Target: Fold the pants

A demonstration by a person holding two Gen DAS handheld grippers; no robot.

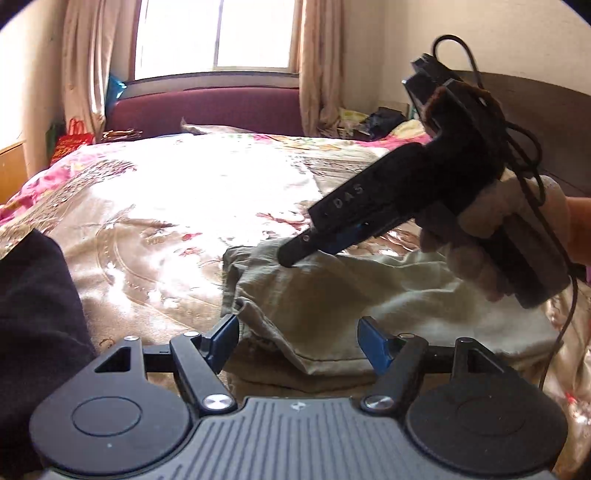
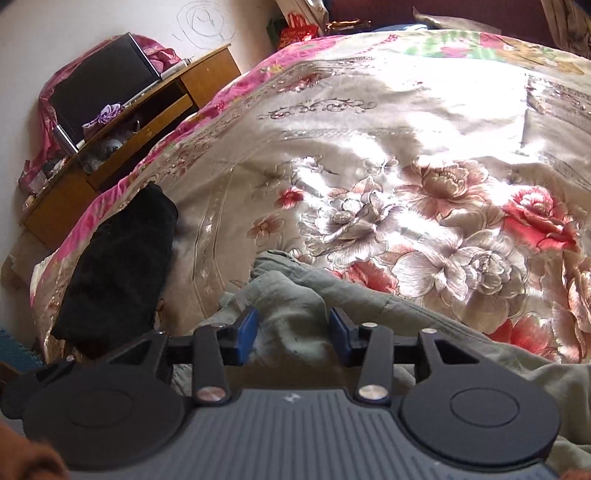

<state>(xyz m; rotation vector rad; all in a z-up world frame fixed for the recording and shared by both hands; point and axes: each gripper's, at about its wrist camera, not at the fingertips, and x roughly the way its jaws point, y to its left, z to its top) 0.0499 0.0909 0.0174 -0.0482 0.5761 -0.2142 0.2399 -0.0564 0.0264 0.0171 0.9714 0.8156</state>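
Home bedroom: bed (image 2: 369, 122) under floral quilt, curtained window (image 1: 216, 35), maroon headboard (image 1: 207, 107), cluttered wooden cabinet (image 2: 155, 110) beside wall.

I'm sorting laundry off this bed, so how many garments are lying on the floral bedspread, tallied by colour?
Pale khaki-green cotton pants, crumpled near both grippers: 1
Black fabric garment, bunched at the bedspread's pink edge: 1
Total: 2 garments on the shiny floral bedspread.
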